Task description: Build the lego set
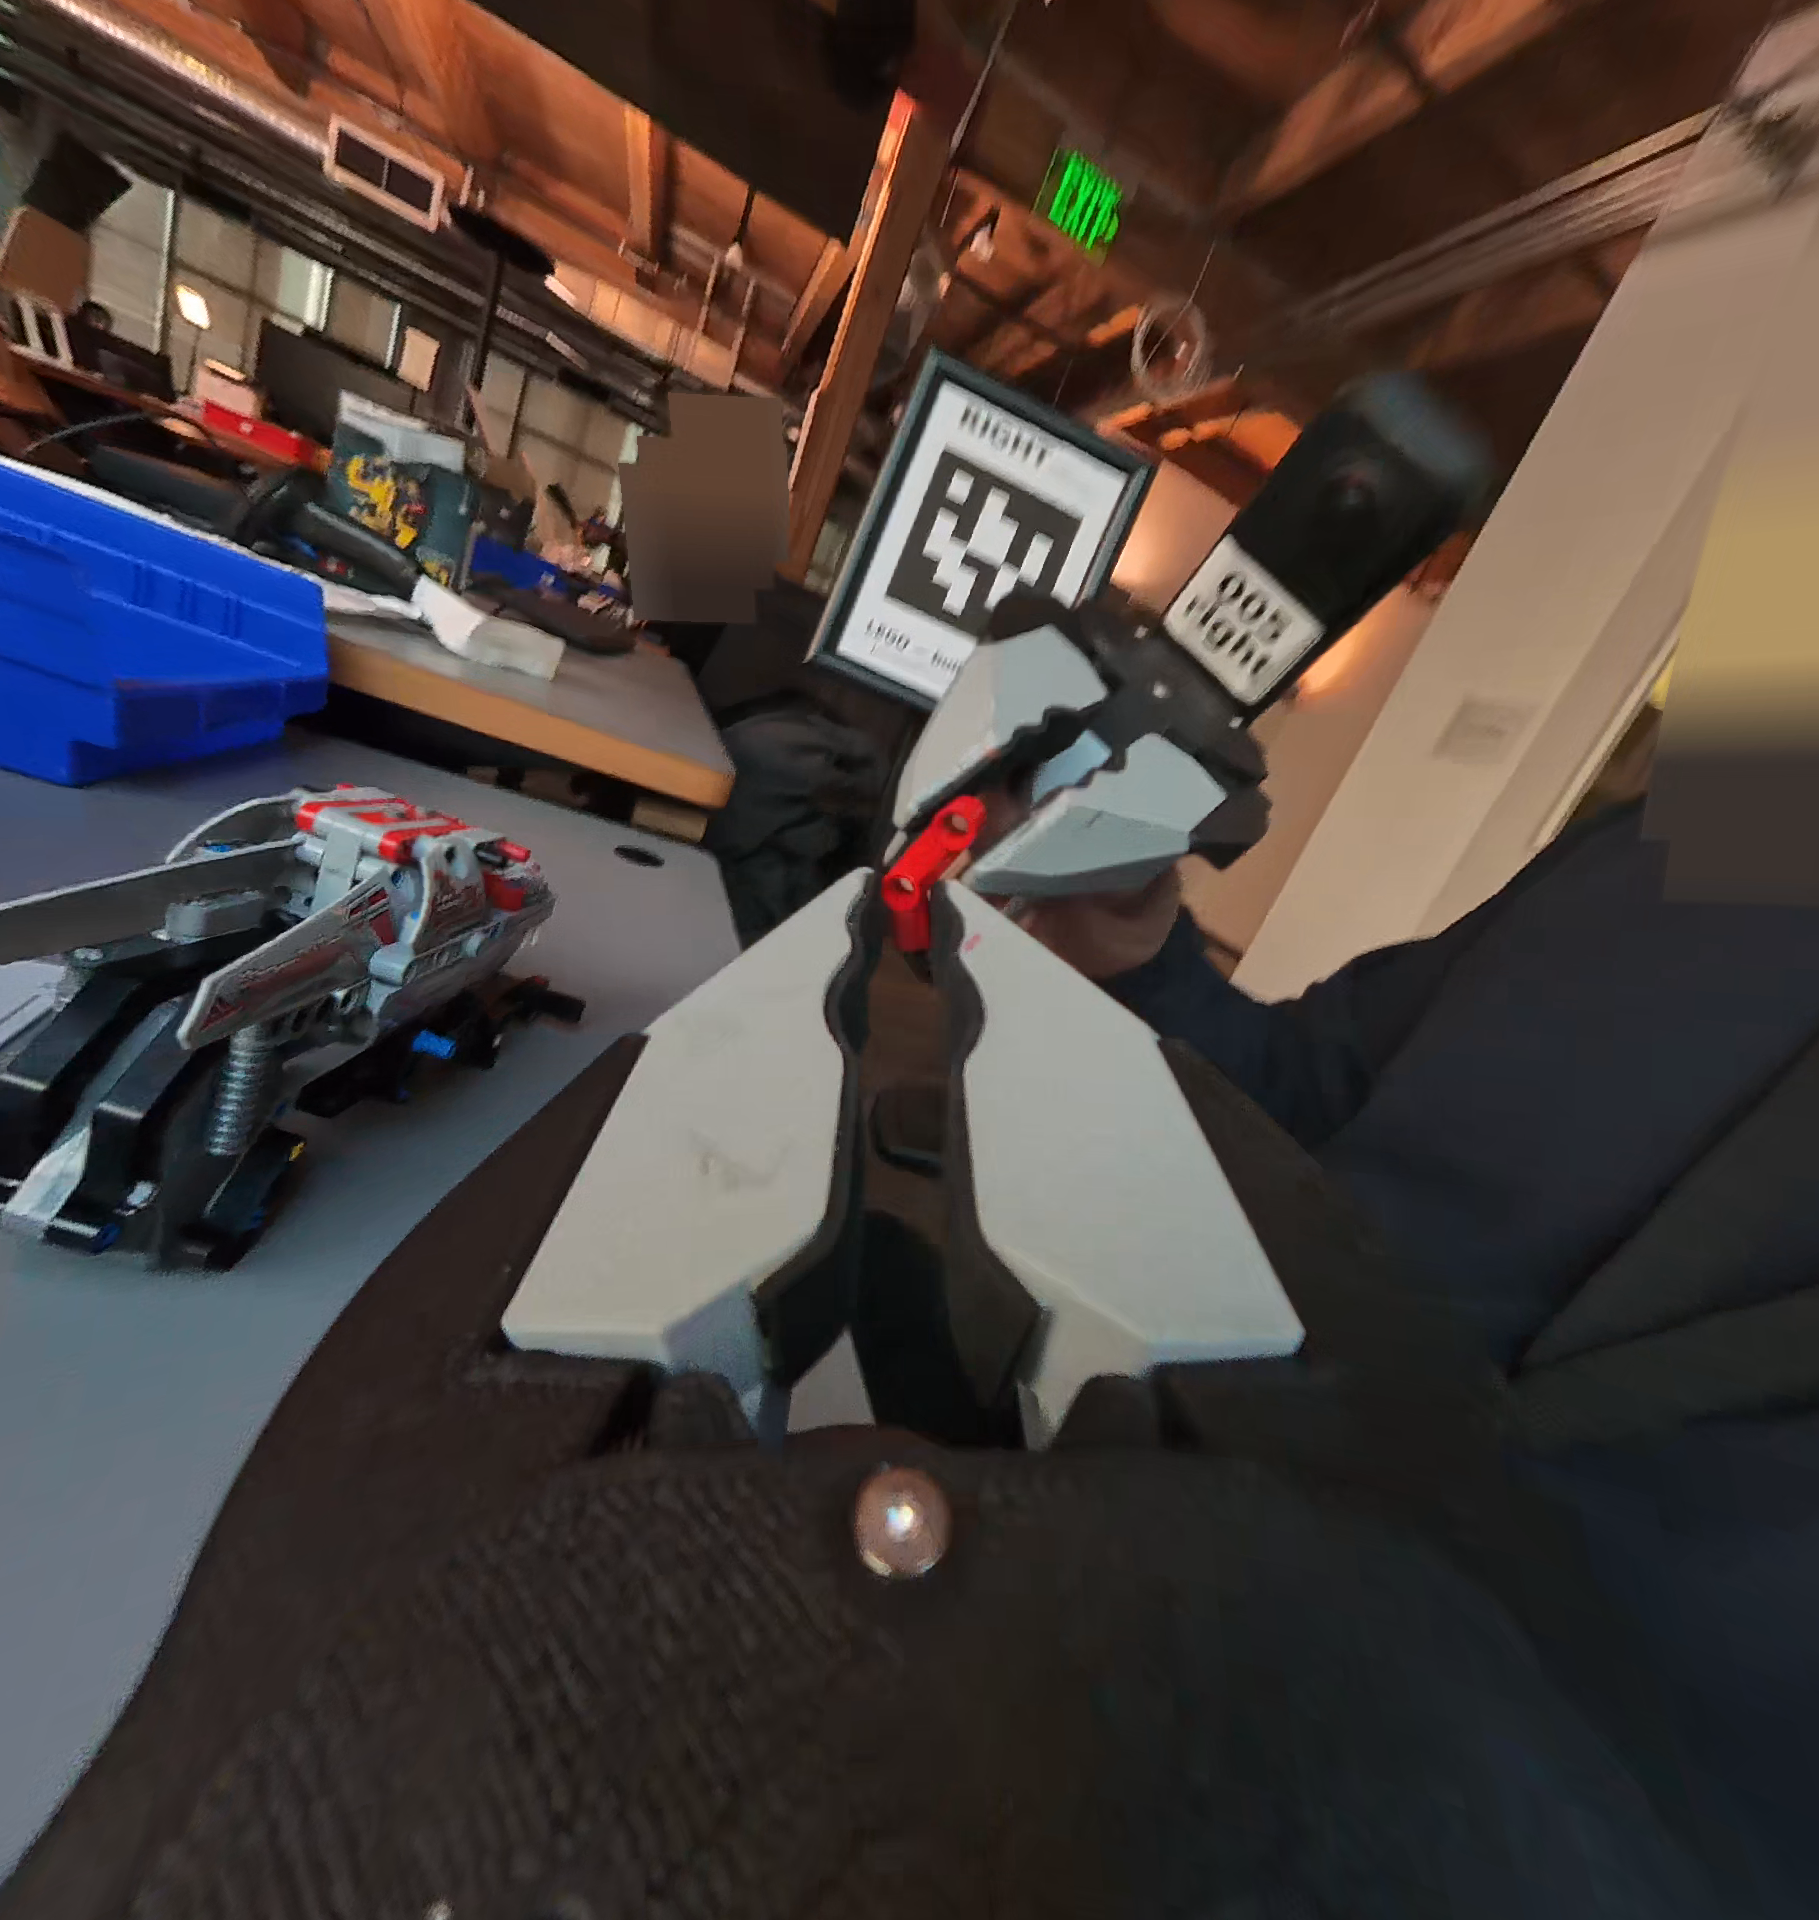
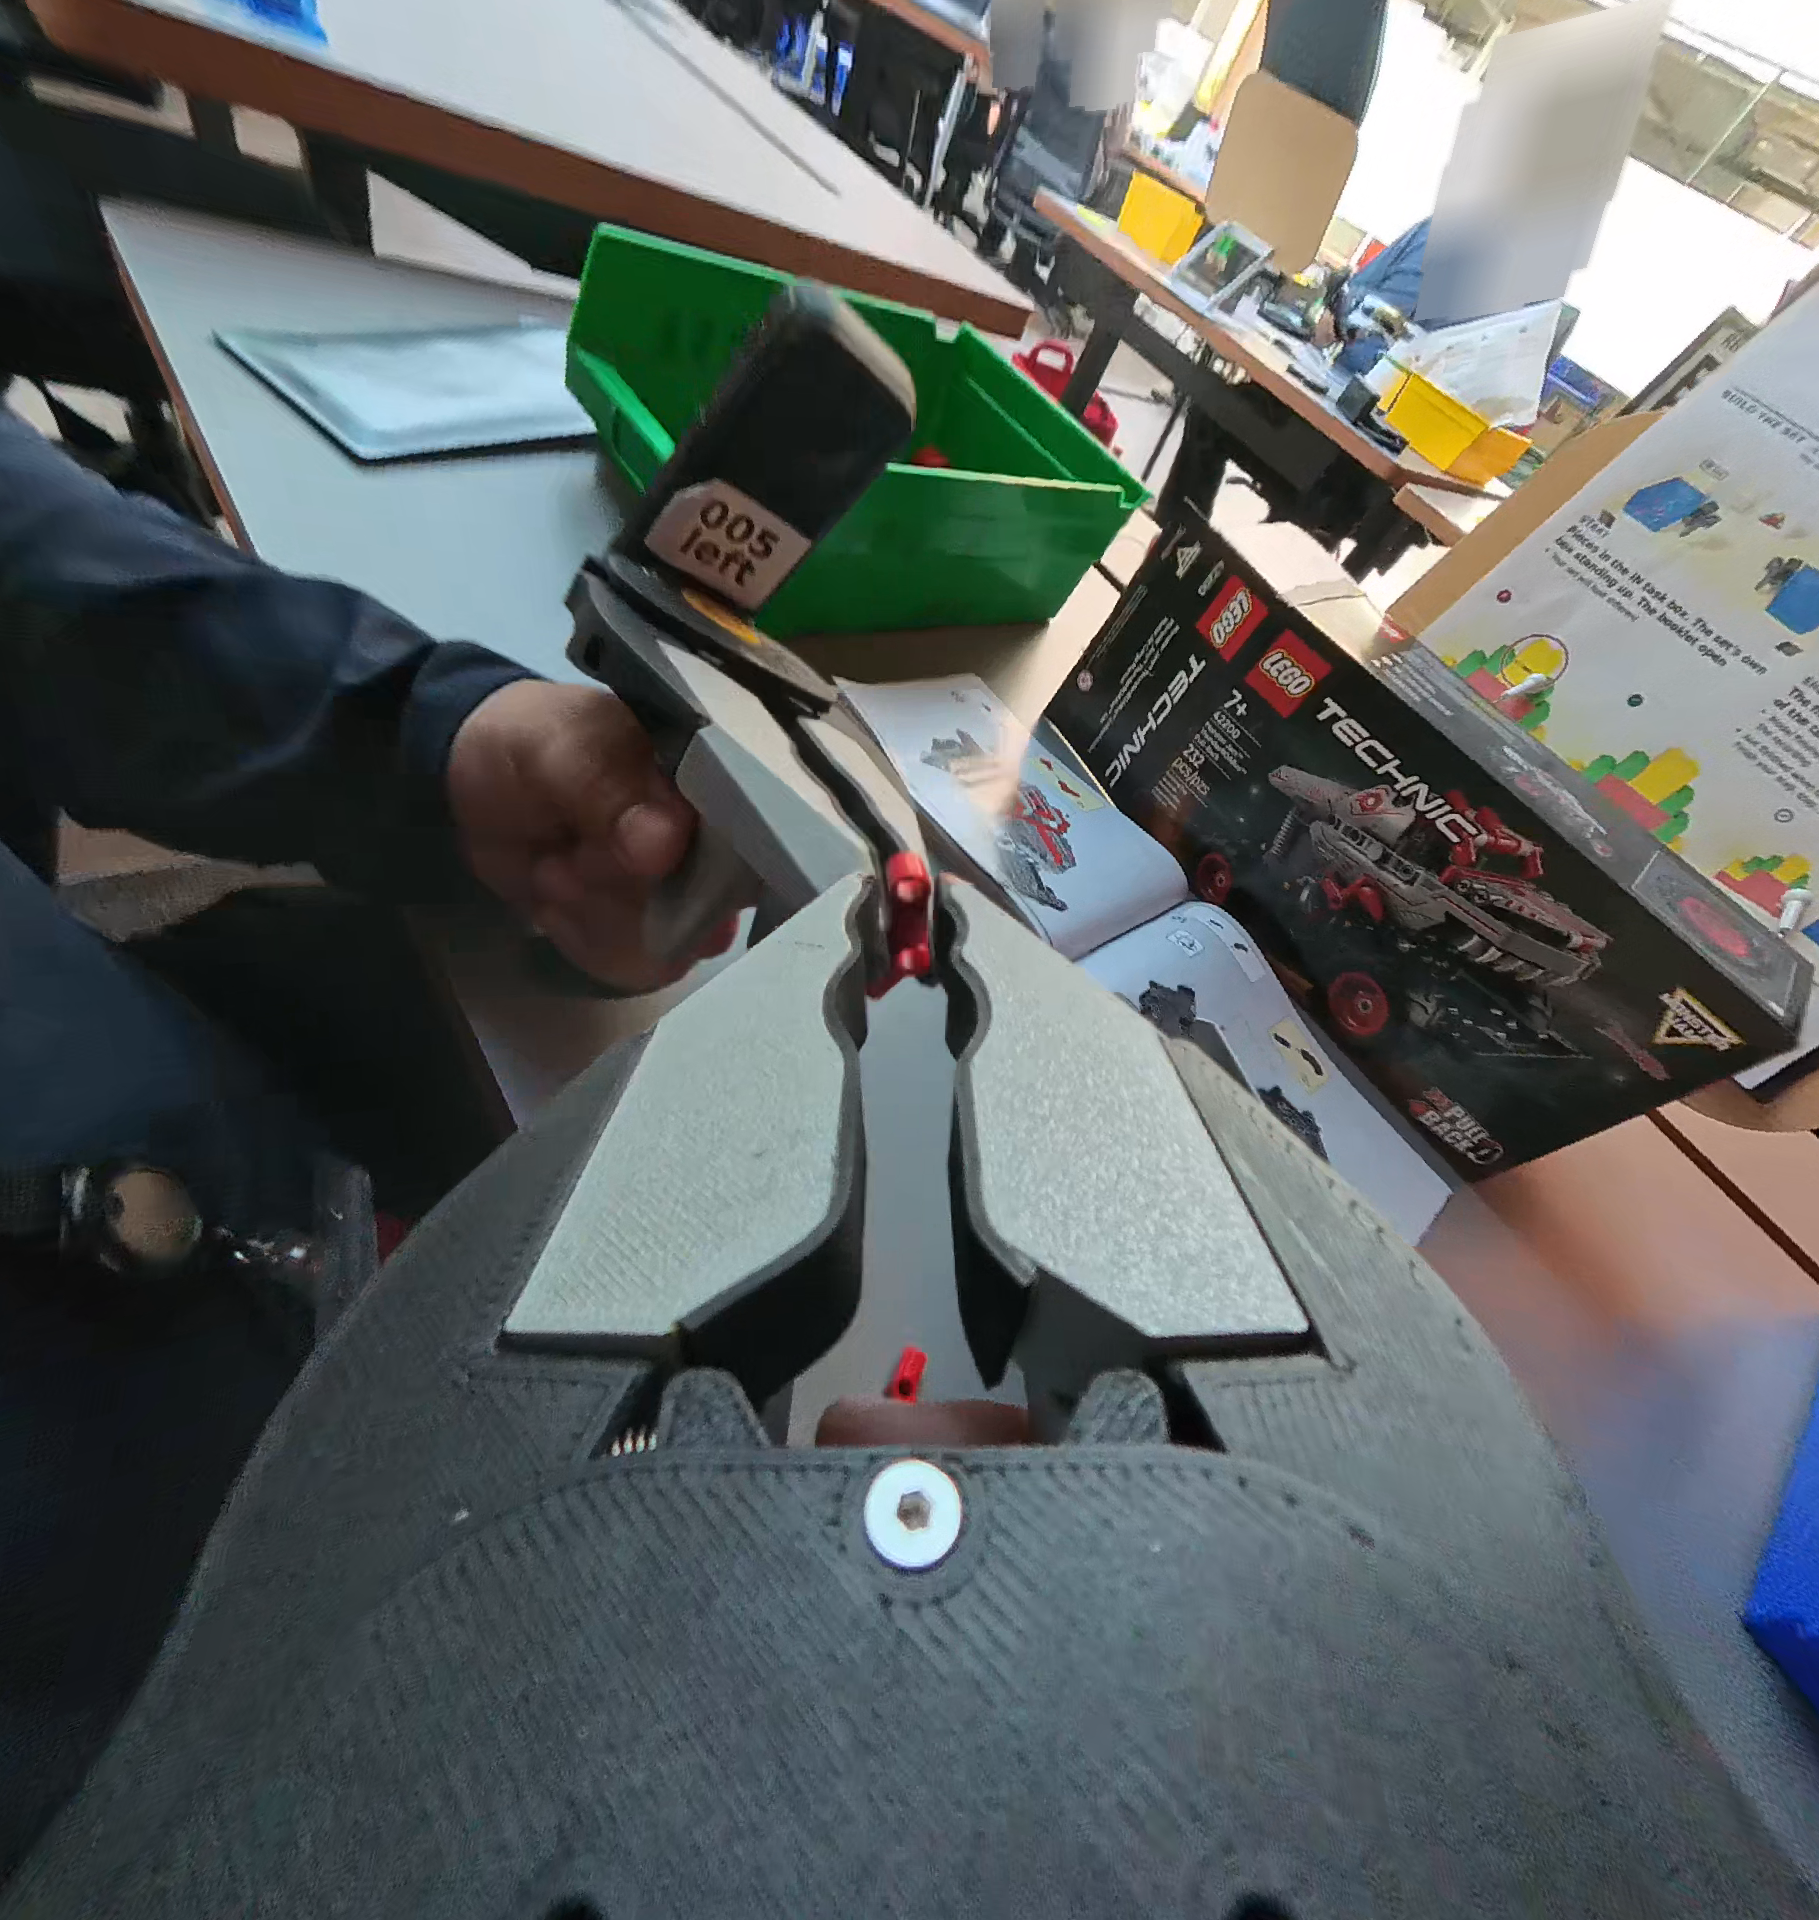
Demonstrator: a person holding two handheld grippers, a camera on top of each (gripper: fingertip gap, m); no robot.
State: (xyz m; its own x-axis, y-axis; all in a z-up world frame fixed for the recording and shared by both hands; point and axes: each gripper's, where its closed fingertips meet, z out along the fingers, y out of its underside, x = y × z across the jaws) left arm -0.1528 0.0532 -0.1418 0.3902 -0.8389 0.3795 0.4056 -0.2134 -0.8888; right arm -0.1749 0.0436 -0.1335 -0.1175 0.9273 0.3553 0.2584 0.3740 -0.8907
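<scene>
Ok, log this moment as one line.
left gripper: shut on red piece | right gripper: shut on red piece | model: on table, untouched

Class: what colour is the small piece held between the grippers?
Red piece; clearest in the right wrist view.

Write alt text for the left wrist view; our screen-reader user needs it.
The left gripper and the right gripper both pinch a small red plastic lego connector in mid-air. To the left, a grey, red and black partly built lego vehicle stands on the grey table.

Two wrist cameras face each other at close range, sharing the red piece (image 1: 926,873) (image 2: 907,920) at 12 o'clock.
</scene>
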